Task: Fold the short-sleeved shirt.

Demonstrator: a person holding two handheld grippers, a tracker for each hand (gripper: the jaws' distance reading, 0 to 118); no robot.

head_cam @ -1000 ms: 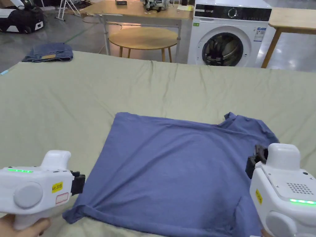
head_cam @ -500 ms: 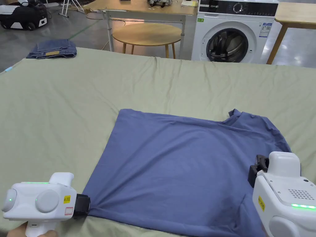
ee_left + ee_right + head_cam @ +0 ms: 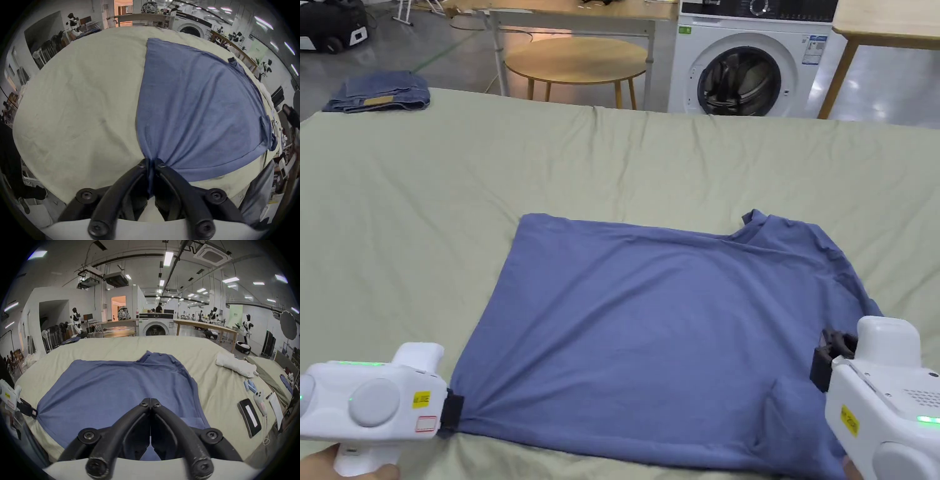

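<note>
Blue shirt corner pinched by left gripper, right gripper pressed together, empty

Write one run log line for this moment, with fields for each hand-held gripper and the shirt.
left hand-held gripper: shut on blue shirt corner | right hand-held gripper: shut, over shirt | shirt: flat on green sheet

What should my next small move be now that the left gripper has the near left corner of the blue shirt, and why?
Probably bring the right gripper down onto the shirt's near right edge and pinch it. The left gripper is shut on the blue shirt, cloth bunched between its jaws, while the right one's jaws are together with no cloth between them, above the fabric. With both near corners held, the fold can be lifted evenly.
</note>
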